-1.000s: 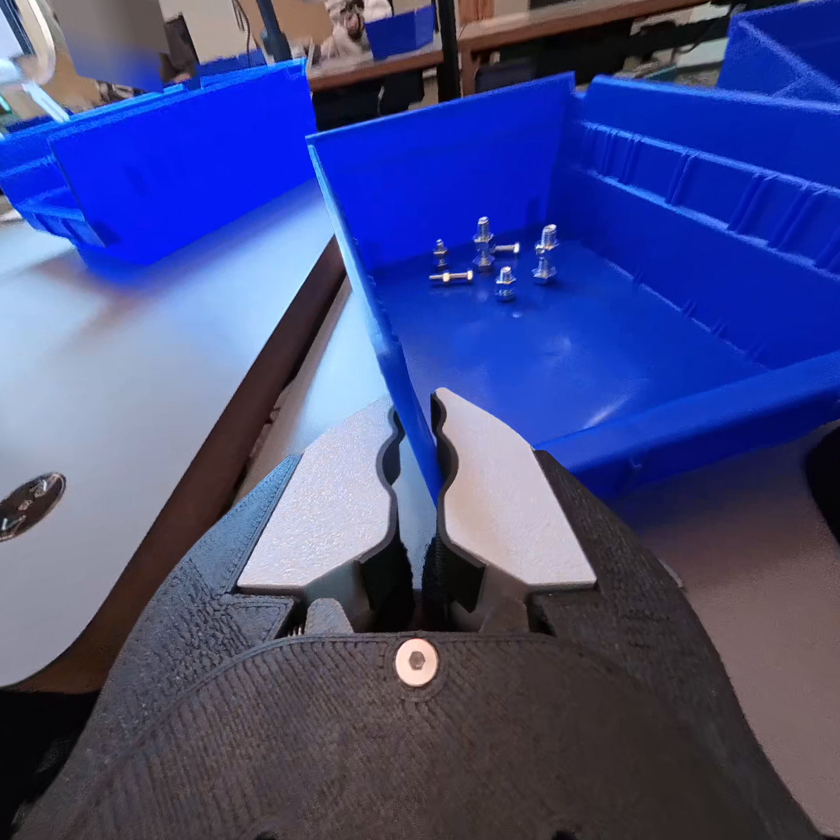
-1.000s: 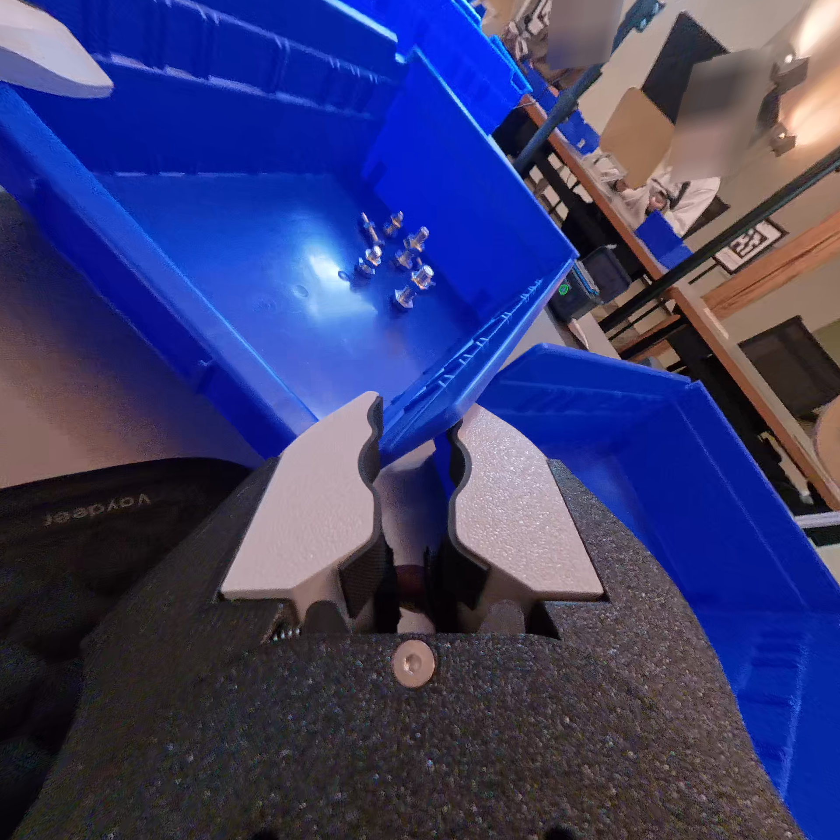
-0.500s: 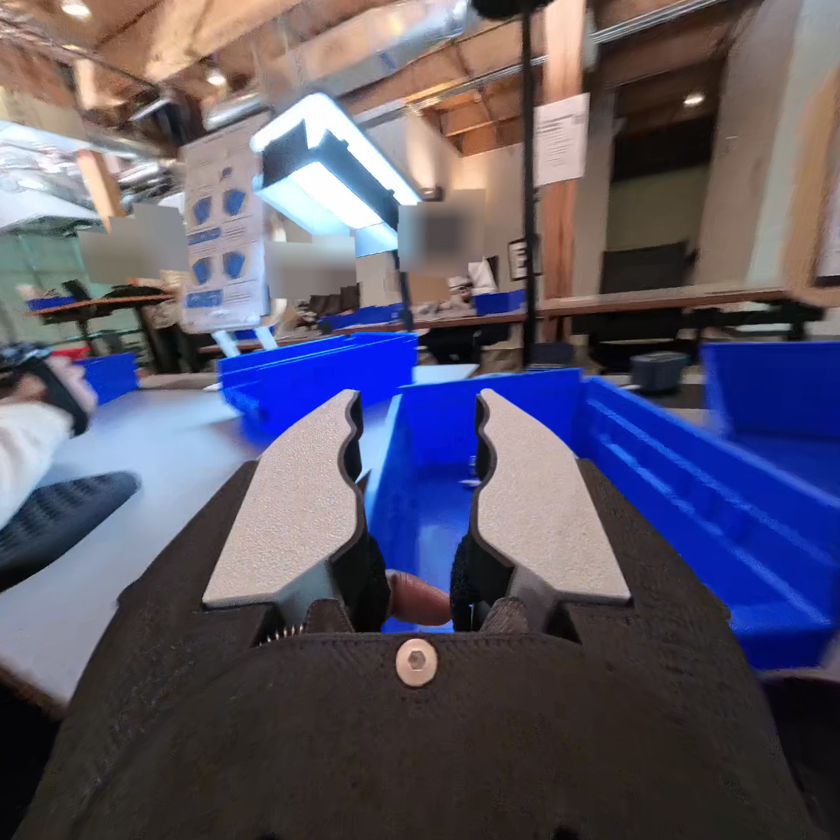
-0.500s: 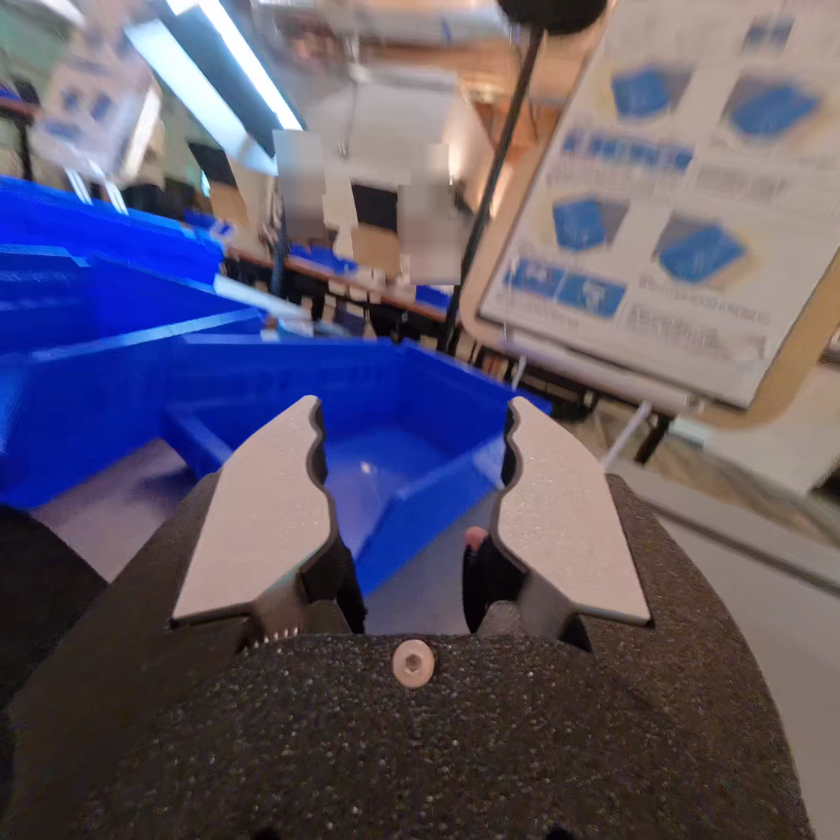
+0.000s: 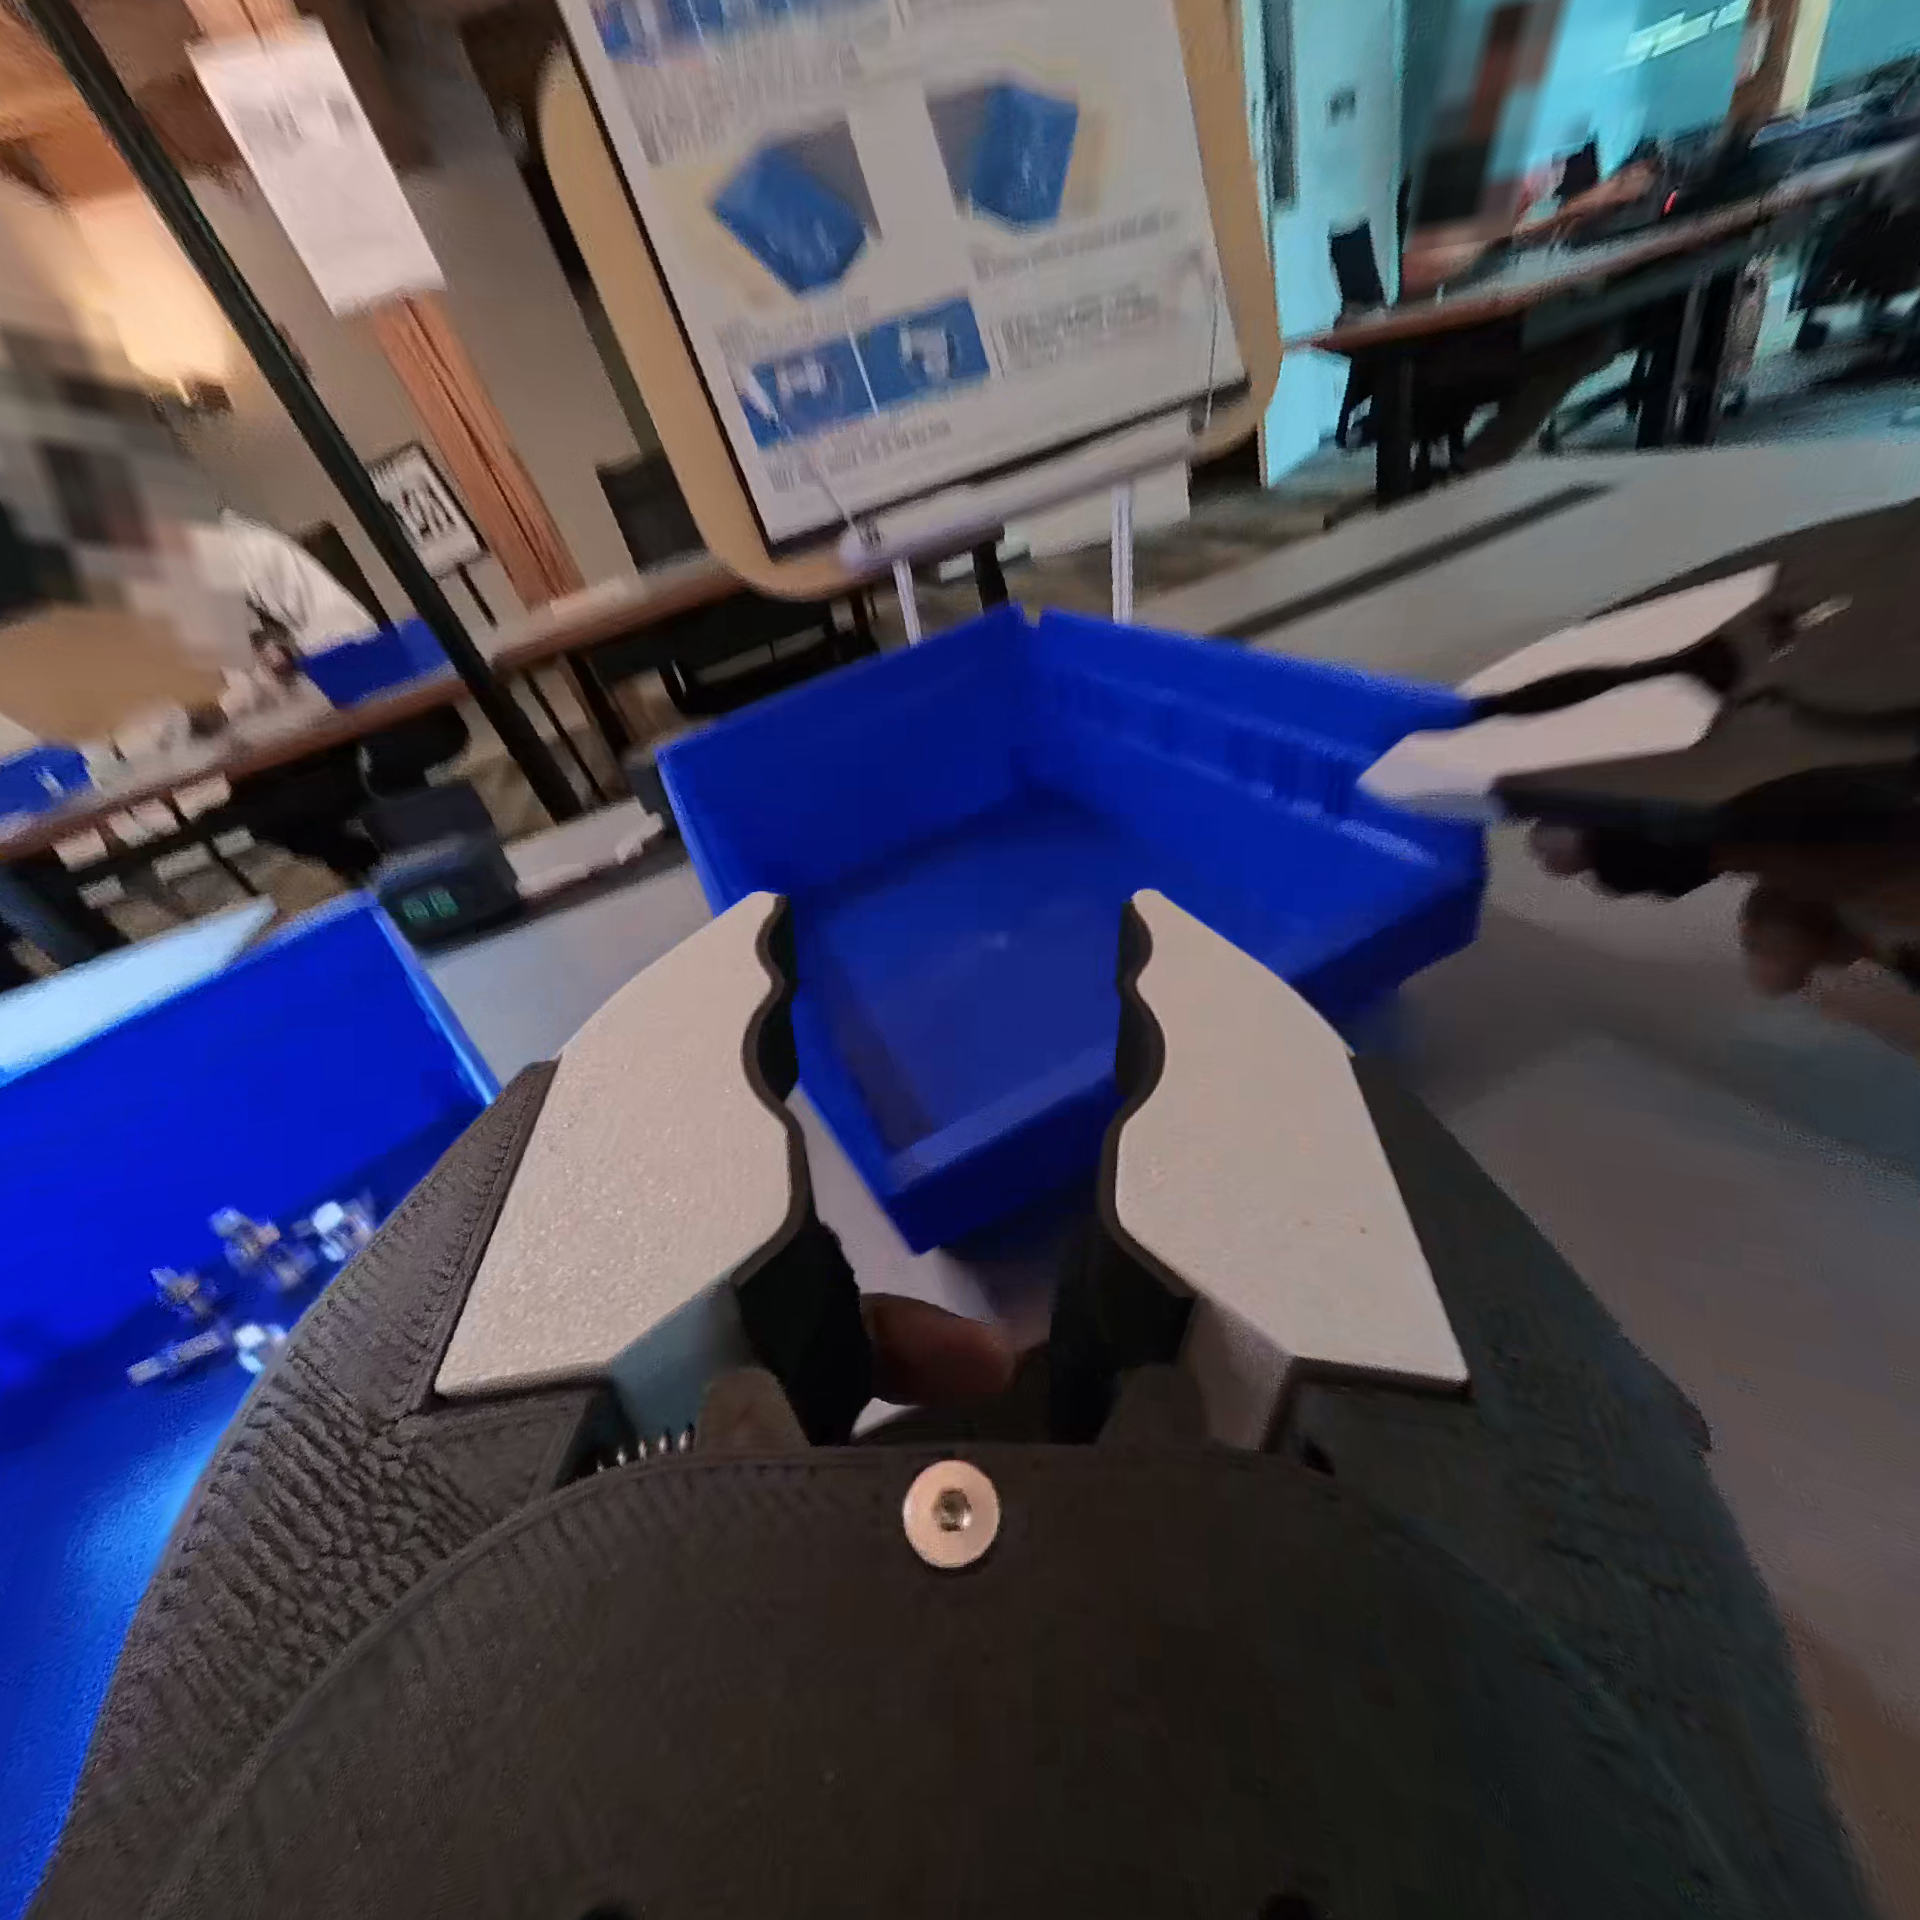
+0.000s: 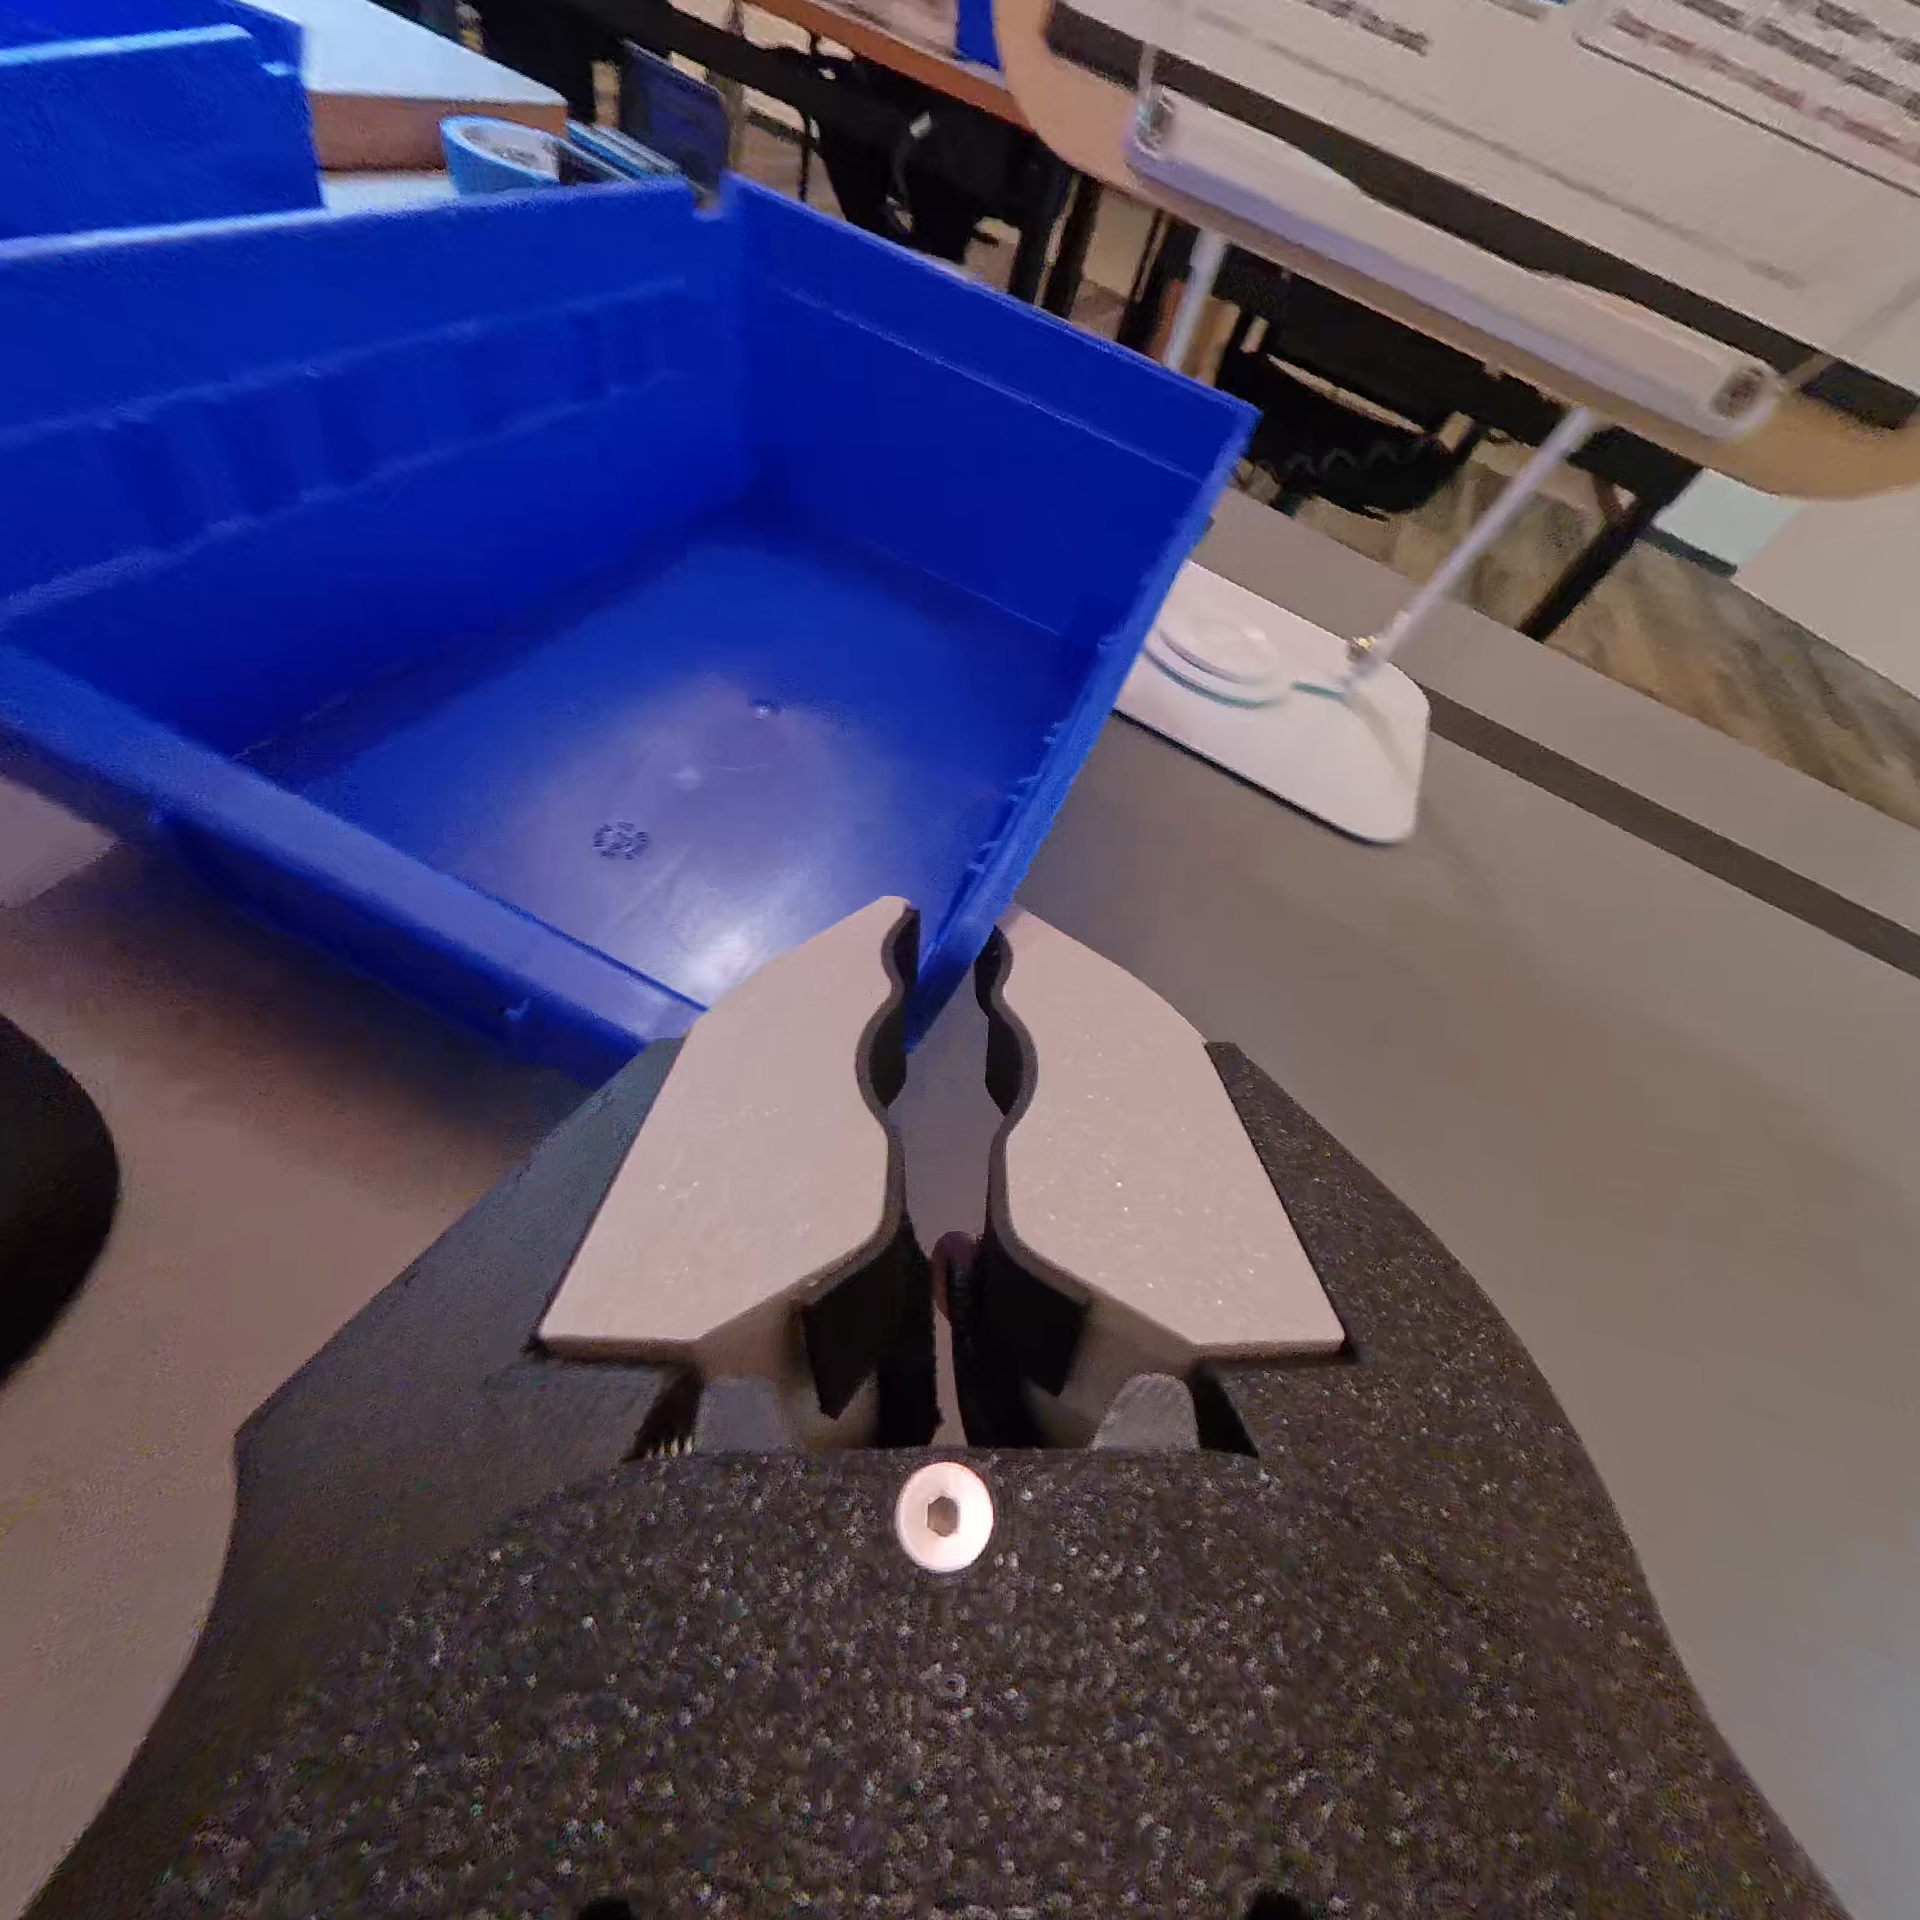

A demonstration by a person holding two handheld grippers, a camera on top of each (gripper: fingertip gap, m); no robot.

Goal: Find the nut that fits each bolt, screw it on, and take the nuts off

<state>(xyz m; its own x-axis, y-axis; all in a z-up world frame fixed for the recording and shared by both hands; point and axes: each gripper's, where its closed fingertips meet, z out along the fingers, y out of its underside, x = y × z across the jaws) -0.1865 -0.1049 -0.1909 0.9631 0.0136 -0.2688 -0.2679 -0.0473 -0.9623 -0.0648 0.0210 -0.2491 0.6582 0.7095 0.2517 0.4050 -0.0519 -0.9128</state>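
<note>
While the bolts and nuts lie in a loose cluster on the floor of the blue bin at the lower left of the left wrist view, neither of our tools is near them. We judge them to be small, hard, light steel parts, smooth and apt to roll or slip, so each bolt would best be pinched across its shank or head and each nut across its flats; motion blur keeps us from telling which nuts are already threaded on. Our left gripper has its jaws spread well apart with nothing between them, held level above the grey table and pointing at a second, empty blue bin straight ahead. Our right gripper has its jaws drawn close, with only a narrow gap between the tips; the near corner of the empty bin's side wall runs into that gap, but we cannot tell whether the tips actually pinch it or merely sit in front of it. From the left wrist view the same right gripper reaches in from the right, tilted on its side at the bin's rim. Behind the bin a white stand carries a poster board
</note>
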